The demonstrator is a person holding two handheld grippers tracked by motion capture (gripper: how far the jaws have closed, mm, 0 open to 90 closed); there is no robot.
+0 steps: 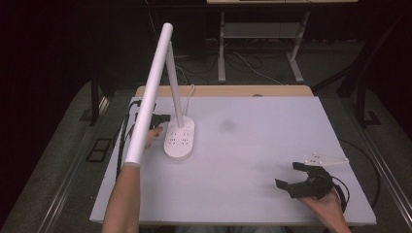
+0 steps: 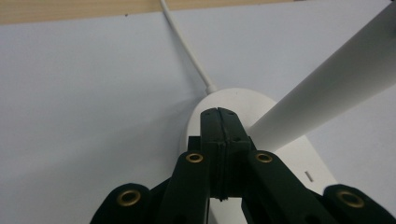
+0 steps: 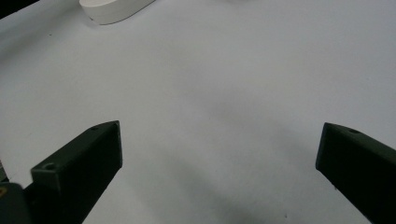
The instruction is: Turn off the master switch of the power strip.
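My left tongs [image 2: 218, 114], jaws pressed together with nothing between them, sit with their tips at the lamp's base [image 1: 180, 138] on the left half of the table [image 1: 252, 145], beside the white stem [image 2: 327, 93]. My right tongs [image 1: 294, 174] rest near the table's right front corner, jaws spread wide over bare tabletop, well apart from the lamp.

Jaws spread wide over white table [image 3: 224, 84].

left gripper [image 1: 163, 118] mostly behind lamp head [image 1: 148, 94], lamp base [image 3: 114, 9] cropped
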